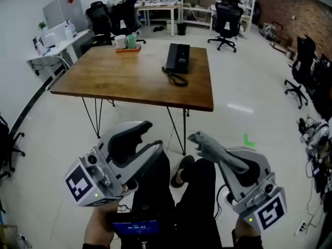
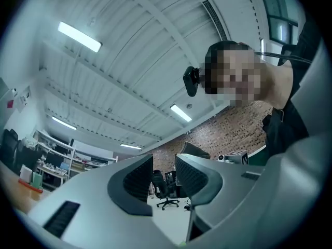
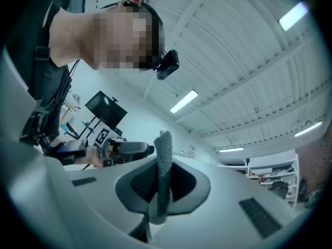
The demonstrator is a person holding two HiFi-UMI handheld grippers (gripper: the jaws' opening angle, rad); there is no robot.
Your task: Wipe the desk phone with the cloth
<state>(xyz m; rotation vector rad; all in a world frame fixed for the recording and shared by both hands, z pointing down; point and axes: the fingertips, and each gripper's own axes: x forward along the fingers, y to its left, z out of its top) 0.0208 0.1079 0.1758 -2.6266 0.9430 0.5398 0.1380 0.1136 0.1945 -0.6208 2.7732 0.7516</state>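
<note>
Head view: standing back from the wooden table (image 1: 129,79), both tools well short of it. Desk phone (image 1: 178,57) at 12 o'clock, dark, lying on the tabletop toward the far right side, with its coiled cord (image 1: 176,78) looping off the near end at 6 o'clock. Orange tray (image 1: 128,49) holding cups at 9 o'clock of the phone, on the table's far edge and well apart from it. Left gripper (image 1: 150,138) low at 7 o'clock, right gripper (image 1: 224,157) low at 5 o'clock, dark trousers (image 1: 199,191) and a shoe (image 1: 179,173) between them. Left gripper view: left gripper (image 2: 163,178) with jaws wide apart, nothing between the ribbed pads (only a distant office chair (image 2: 167,191) and pale floor visible through the gap). Right gripper view: right gripper (image 3: 162,178) clamped on the grey cloth (image 3: 163,160), pads pinching it mid-length, one end standing past the tips toward 12 o'clock, the other hanging below at 6 o'clock. Same cloth (image 1: 203,142) in head view sticking out of the right jaws toward 10 o'clock, nowhere near the phone. Left gripper (image 3: 124,149) also visible at 9 o'clock in the right gripper view. More office chairs (image 1: 226,14) past the table at 1 o'clock, and a green tape mark (image 1: 249,140) on the floor just beside the right tool.
</note>
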